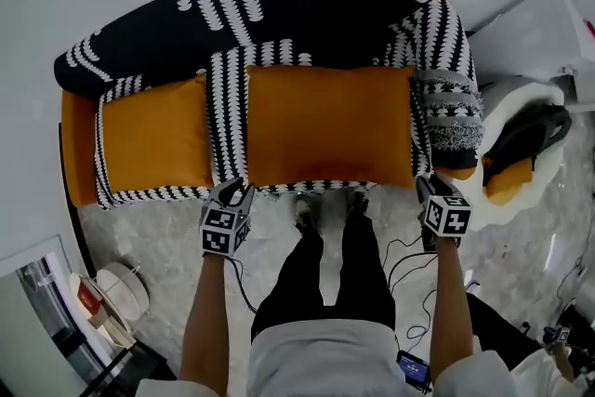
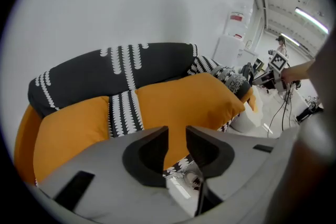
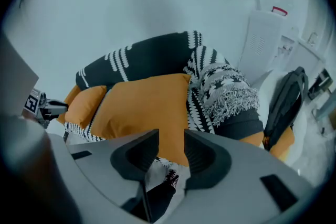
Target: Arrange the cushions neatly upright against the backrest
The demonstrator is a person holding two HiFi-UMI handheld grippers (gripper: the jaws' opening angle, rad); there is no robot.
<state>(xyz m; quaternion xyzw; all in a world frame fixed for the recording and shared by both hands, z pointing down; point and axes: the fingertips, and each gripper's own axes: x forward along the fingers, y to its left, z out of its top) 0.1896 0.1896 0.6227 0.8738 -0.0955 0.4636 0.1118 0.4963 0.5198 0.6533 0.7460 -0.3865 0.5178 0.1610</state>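
Hovering just in front of the sofa (image 1: 84, 153), the left claw (image 1: 238, 190) and the right claw (image 1: 433, 185) each have their jaws apart, and nothing is pressed between the pads. In the left gripper view the near edge of the large orange cushion (image 1: 330, 125) shows through the gap, but it is not touched; the right gripper view shows that cushion's right front corner in the same way. The large orange cushion lies on the middle of the seat, its far edge toward the backrest (image 1: 251, 9), its near edge at the front of the seat, and the two claws stand near its two front corners. A smaller orange cushion (image 1: 153, 144) lies on the left part of the seat, with a strip of the black-and-white cover between the two. At the right end sits a grey patterned cushion with a fringe (image 1: 449, 112). The person's legs (image 1: 321, 274), in dark trousers, stand on the pale marbled floor (image 1: 158, 228) between the arms
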